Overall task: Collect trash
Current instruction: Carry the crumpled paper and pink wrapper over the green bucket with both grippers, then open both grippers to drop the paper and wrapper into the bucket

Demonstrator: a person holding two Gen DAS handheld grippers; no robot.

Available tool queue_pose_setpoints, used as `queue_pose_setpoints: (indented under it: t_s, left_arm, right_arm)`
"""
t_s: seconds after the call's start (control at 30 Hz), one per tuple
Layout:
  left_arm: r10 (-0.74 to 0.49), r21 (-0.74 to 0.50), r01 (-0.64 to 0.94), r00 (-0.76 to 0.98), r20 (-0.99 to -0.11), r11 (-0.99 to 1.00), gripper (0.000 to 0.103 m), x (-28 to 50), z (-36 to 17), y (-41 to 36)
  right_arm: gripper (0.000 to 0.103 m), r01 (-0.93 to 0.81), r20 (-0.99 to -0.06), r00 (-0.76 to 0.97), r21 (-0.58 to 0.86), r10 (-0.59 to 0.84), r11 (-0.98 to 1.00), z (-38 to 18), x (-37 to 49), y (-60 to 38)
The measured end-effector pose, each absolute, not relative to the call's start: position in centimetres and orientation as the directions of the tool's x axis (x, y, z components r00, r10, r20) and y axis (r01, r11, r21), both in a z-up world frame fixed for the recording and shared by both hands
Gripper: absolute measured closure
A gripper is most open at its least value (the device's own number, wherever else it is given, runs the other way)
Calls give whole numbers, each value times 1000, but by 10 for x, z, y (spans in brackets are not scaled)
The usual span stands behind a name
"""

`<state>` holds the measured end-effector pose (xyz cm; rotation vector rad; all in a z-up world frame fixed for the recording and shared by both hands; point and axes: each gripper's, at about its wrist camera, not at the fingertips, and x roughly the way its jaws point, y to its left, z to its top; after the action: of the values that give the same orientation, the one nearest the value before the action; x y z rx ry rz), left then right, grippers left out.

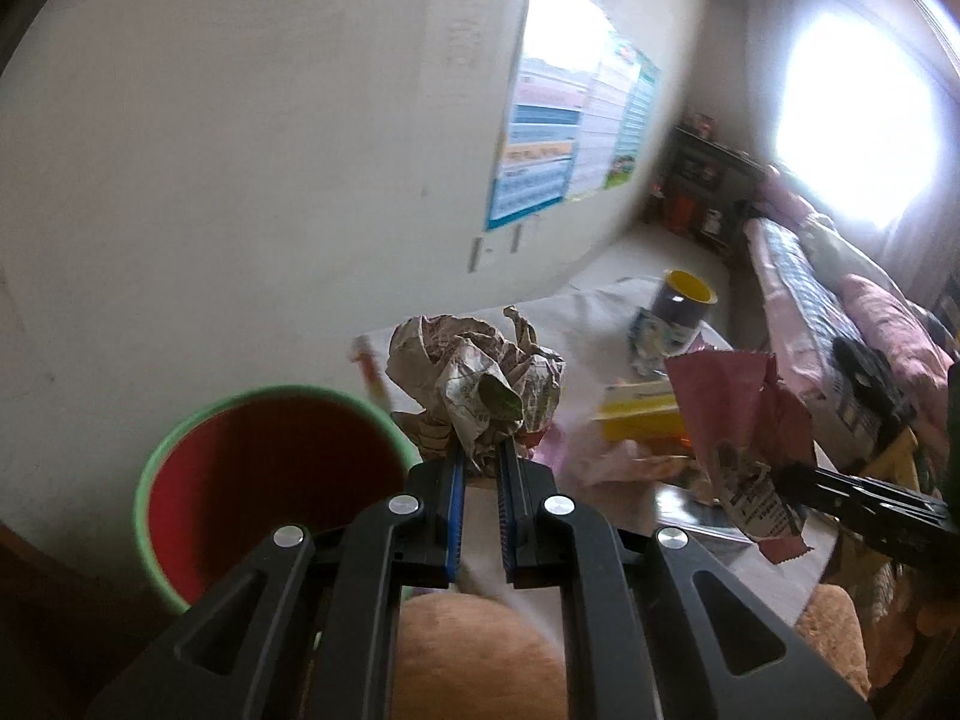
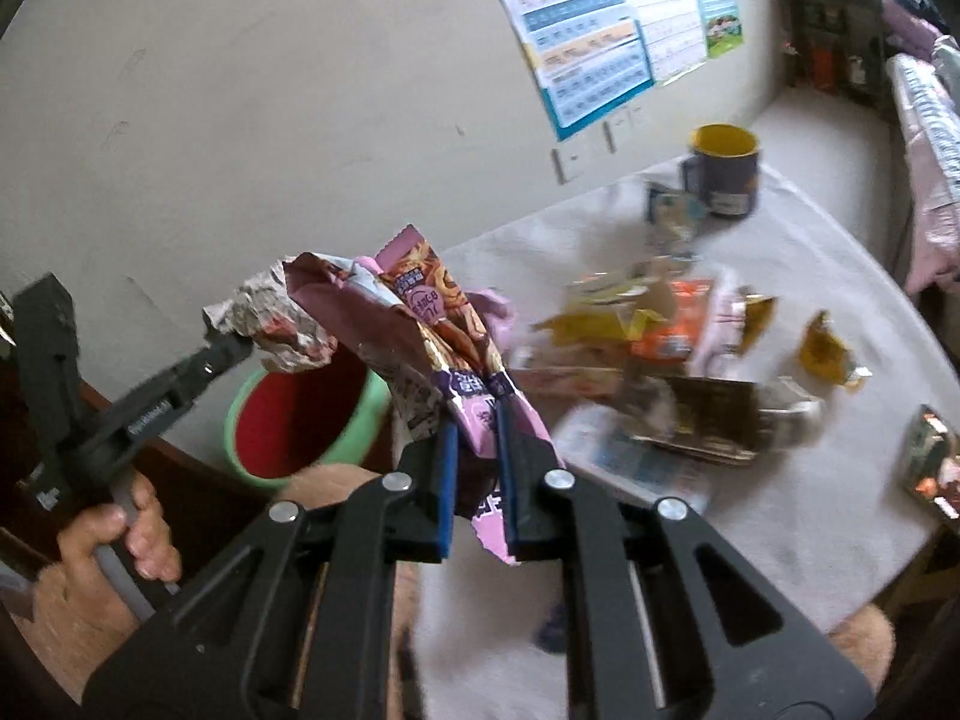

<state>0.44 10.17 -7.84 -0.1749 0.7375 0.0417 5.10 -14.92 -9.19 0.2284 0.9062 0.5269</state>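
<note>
My left tool grips the crumpled grey newspaper ball, just right of the green-rimmed red plastic bin. My right tool clamps the long pink snack wrapper, farther from the bin, so I judge the left drops first.

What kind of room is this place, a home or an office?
Probably a home living room: a low table strewn with snack wrappers, a mug, wall posters and folded bedding.

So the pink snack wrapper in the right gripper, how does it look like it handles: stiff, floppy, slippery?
The pink snack wrapper is probably floppy: it creases and flares unevenly above the right gripper. It is likely very light, since a pinch near one end holds it up. Its glossy film may be slippery, so it could slide out above the green bin.
</note>
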Motion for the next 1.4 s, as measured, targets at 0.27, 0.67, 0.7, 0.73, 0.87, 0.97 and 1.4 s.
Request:
queue_pose_setpoints:
  t_s: [0.27, 0.67, 0.7, 0.73, 0.87, 0.97, 1.4]
  left_arm:
    - [67, -154, -240, 713, -698, 958, 96, -6, -98, 163]
    - [147, -148, -380, 645, -750, 913, 96, -21, -129, 218]
    - [150, -147, -385, 641, -752, 911, 96, -23, -132, 220]
    - [152, -146, -389, 639, -754, 909, 96, -25, -133, 222]
    - [155, -147, -403, 625, -765, 903, 96, -20, -139, 225]
    - [158, -144, -408, 619, -769, 902, 96, -20, -141, 226]
    - [173, -152, -436, 619, -766, 887, 66, -15, -142, 227]
  right_arm:
    - [90, -402, -711, 419, 412, 564, 818, -98, 66, -78]
    - [90, -470, -735, 298, 442, 609, 764, -114, 92, 14]
    - [90, -472, -737, 292, 443, 609, 762, -116, 94, 19]
    - [90, -473, -739, 284, 446, 611, 760, -117, 95, 24]
    - [90, -472, -740, 258, 465, 621, 749, -121, 102, 38]
    - [88, -471, -735, 262, 468, 625, 748, -121, 105, 45]
    - [49, -457, -724, 306, 457, 618, 763, -117, 96, 21]
